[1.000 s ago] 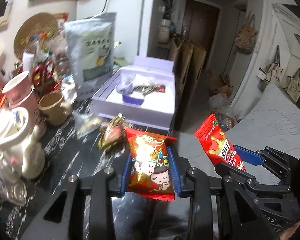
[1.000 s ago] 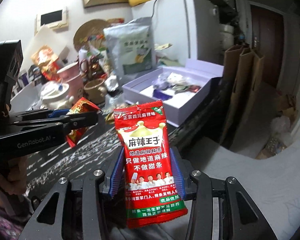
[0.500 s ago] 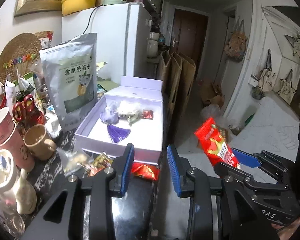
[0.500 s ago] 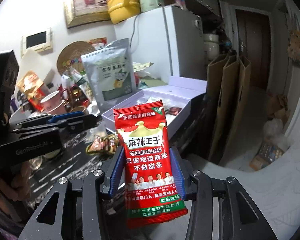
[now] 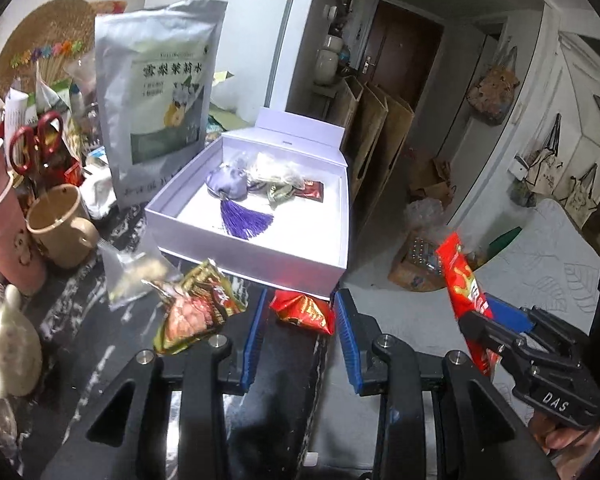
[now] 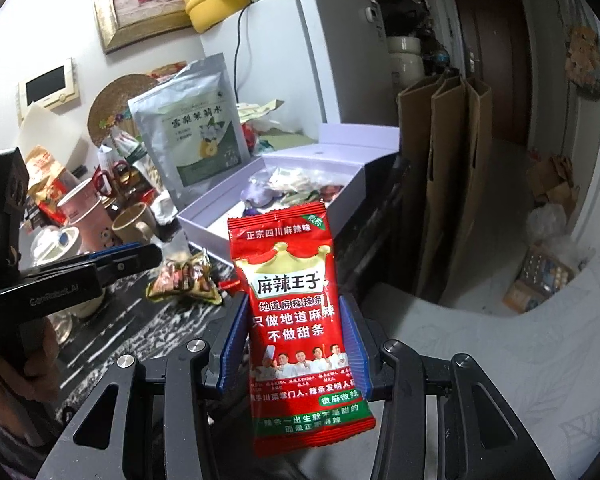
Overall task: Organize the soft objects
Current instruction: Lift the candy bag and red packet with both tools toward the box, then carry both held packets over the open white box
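Upright between the blue ribbed pads of the right gripper (image 6: 294,344), the red spicy-strip packet (image 6: 300,332) stands with its long axis vertical, printed face toward the camera, crimped top edge up and bottom seal hanging below the fingers; the jaws are clamped on its glossy foil sides. Seen from the left wrist, the same packet (image 5: 466,280) tilts up and to the left, well off the right edge of the tabletop (image 5: 80,344). The left gripper (image 5: 300,326) is spread wide and holds nothing; a small crumpled red snack packet (image 5: 302,310) lies flat on the dark marbled tabletop between its fingertips, just in front of the white gift box (image 5: 256,256). That rigid, square box sits open near the tabletop's right edge, holding a purple tasselled sachet (image 5: 232,196) and several small wrapped pieces. Beside the left finger lies a puffy red-and-gold packet (image 5: 196,312), long axis slanted, touching a clear plastic pouch (image 5: 134,276).
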Available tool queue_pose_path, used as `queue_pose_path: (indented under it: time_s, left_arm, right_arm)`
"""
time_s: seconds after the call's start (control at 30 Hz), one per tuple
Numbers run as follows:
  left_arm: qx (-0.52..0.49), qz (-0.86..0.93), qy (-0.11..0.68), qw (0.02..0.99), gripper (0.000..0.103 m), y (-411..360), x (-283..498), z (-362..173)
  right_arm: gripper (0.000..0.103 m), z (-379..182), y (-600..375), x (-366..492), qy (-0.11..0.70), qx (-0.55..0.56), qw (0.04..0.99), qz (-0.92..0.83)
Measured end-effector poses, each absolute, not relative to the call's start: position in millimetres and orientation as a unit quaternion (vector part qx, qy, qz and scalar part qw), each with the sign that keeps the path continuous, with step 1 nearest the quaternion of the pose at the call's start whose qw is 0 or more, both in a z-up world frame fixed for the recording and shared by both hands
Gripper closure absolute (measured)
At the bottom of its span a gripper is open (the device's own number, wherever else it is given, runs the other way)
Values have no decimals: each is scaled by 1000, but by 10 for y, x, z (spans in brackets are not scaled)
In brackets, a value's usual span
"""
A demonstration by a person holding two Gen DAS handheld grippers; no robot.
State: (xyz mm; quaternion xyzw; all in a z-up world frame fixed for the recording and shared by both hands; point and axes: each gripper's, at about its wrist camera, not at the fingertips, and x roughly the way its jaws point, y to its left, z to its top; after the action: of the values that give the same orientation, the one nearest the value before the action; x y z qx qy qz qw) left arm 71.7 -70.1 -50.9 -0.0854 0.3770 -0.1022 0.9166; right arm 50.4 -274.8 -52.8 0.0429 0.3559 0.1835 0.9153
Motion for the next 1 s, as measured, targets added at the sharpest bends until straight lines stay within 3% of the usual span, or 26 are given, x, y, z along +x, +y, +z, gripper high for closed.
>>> queue_pose_path:
  time_s: [0.2, 0.27, 0.33, 0.4, 1.0]
  left_arm:
    - [-94, -107, 406, 903, 67, -784, 878, -662]
    - [-92, -100, 414, 900, 57, -805, 929, -706]
    - [-89, -97, 419, 898, 22, -830, 980, -746]
    - [-87, -98, 420, 898, 9, -858, 1030, -776]
    - [-36, -106, 482, 869, 9, -1216, 1511, -1320]
  right_arm:
    - [59, -660, -2769, 492, 374, 48, 907, 187]
    - [59, -693, -2795, 493, 378, 51, 905, 186]
    - [59, -720, -2825, 494, 381, 54, 905, 183]
    - [59, -743, -2864, 507, 385, 57, 904, 180]
    - [59, -986, -3070, 731, 414, 67, 893, 164]
